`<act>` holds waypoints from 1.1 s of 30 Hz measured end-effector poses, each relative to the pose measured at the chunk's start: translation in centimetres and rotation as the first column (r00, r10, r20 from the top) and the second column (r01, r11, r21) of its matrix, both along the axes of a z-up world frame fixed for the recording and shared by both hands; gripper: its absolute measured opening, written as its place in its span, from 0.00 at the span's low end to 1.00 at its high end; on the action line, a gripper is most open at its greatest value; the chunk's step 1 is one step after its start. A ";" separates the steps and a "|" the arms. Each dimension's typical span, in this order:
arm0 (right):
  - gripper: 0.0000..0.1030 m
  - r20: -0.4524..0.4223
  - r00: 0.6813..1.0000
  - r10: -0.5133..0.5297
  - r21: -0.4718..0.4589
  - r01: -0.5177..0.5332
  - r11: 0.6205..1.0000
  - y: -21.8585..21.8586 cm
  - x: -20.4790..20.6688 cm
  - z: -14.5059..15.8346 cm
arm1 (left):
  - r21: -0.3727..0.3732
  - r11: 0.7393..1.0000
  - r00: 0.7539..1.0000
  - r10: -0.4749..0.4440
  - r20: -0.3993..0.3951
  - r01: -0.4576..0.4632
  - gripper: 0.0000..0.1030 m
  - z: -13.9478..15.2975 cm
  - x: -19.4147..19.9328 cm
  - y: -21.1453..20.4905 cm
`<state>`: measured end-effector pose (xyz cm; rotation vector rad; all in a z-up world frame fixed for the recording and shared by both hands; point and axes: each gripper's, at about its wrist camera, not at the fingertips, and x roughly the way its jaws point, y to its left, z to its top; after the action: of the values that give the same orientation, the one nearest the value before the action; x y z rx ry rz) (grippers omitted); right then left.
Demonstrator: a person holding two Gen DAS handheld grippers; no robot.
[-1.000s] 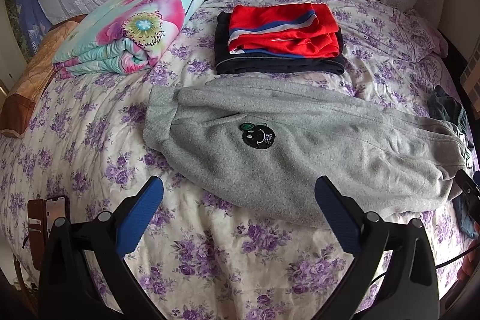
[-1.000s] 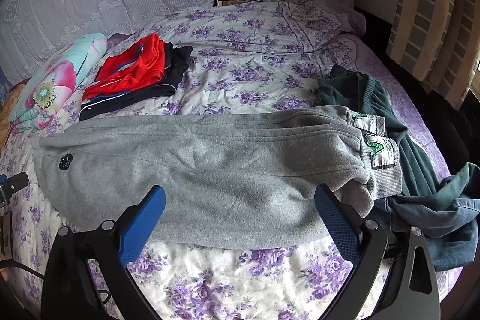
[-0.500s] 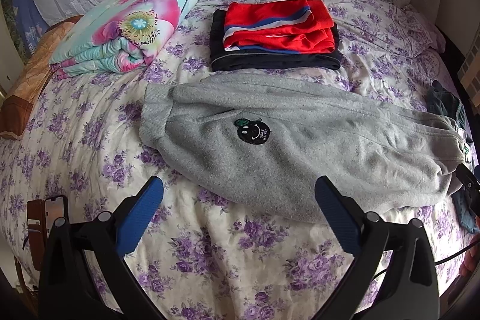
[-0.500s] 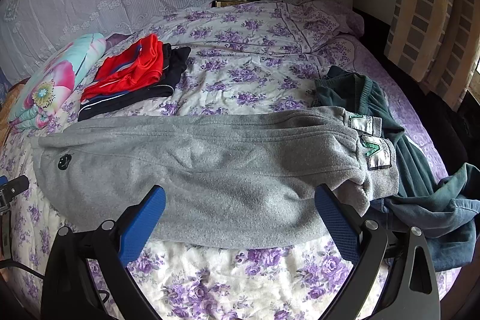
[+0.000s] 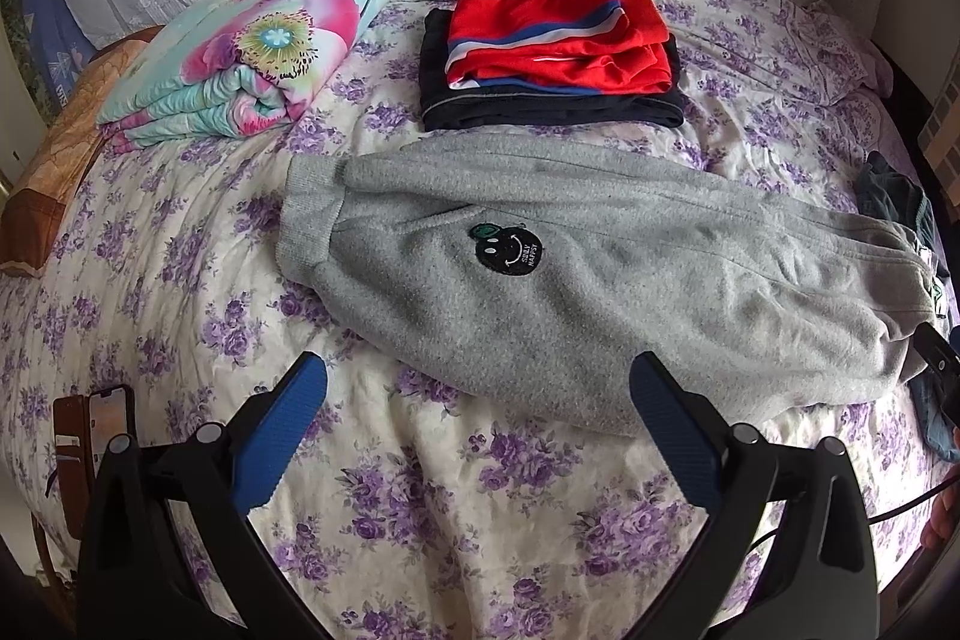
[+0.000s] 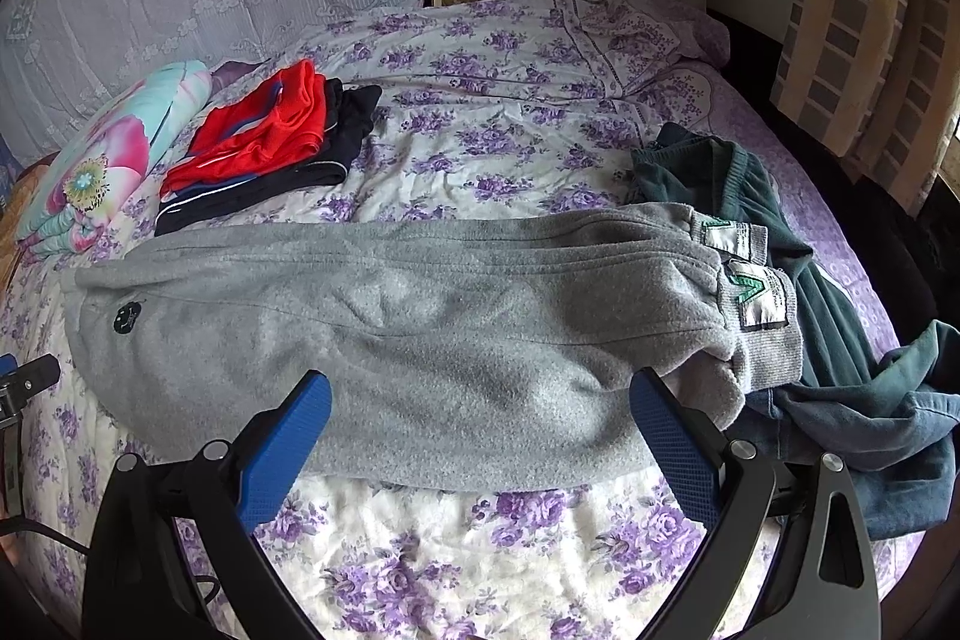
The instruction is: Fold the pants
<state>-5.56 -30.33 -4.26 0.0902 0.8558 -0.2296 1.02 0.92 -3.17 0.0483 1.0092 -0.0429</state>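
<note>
I'm seeing the grey pants (image 5: 600, 280) lying lengthwise across the bed (image 5: 180, 250), legs stacked. Both the left hand-held gripper (image 5: 477, 388) and the right hand-held gripper (image 6: 480, 400) are hovering wide, empty. Fleece looks thick, floppy, grippy, so I'm planning pinches at waistband (image 5: 306, 220) and cuffs (image 6: 762, 316).

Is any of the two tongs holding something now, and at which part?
Nothing is held. The left tongs and the right tongs are both open above the bed, near the front edge of the grey pants, not touching them.
</note>
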 end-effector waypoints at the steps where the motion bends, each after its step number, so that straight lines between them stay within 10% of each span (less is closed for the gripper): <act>1: 0.97 -0.002 1.000 0.000 -0.001 0.000 1.000 0.0 0.1 -0.1 | 0.000 1.000 1.000 0.000 -0.003 0.000 0.96 -0.1 0.0 0.1; 20: 0.97 -0.030 1.000 -0.003 0.006 0.003 1.000 0.5 0.4 -1.1 | 0.009 1.000 0.999 0.009 -0.047 -0.009 0.96 -1.8 0.3 0.7; 33: 0.97 -0.204 0.978 -0.042 -0.051 0.032 0.998 -0.3 1.4 -6.1 | 0.096 0.992 0.984 0.090 -0.152 -0.075 0.96 -8.7 0.1 4.7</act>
<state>-4.19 -30.61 -10.31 0.0386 1.0545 -0.2977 1.11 5.62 -11.91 0.0866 1.1688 0.0760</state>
